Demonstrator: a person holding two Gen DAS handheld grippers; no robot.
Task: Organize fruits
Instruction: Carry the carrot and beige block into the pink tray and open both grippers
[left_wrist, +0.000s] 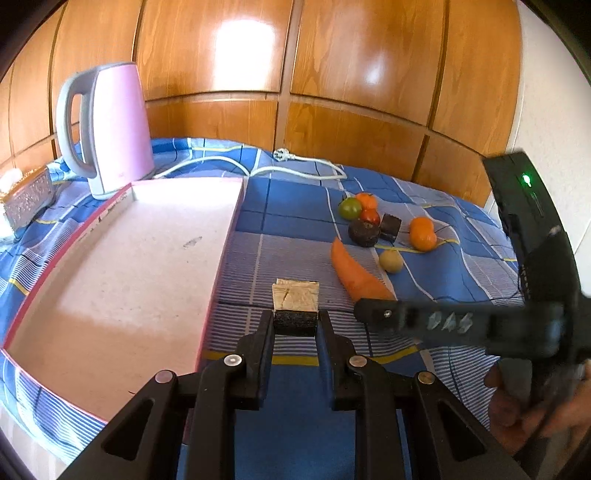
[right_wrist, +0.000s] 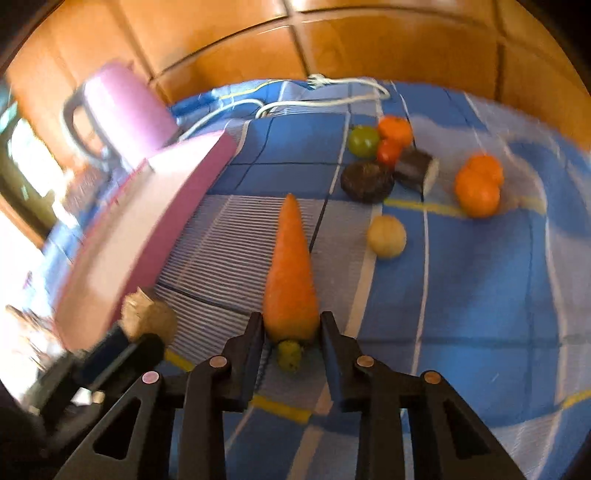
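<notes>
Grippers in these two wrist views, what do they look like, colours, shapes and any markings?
Both are matte black plastic. Each gripper, left and right, has two flat tapering fingers on triangular cut-out linkage arms joined by round silver rivets. Seen from the left wrist, the right one's body carries a green light.

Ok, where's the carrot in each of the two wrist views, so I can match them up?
Left wrist view: the carrot lies right of centre on the blue cloth, its thick end hidden behind the right claw.
Right wrist view: the carrot is at lower centre, thick end between the claw's fingers, tip pointing away.
Shared landmark: the pale round fruit just right of the carrot.
</notes>
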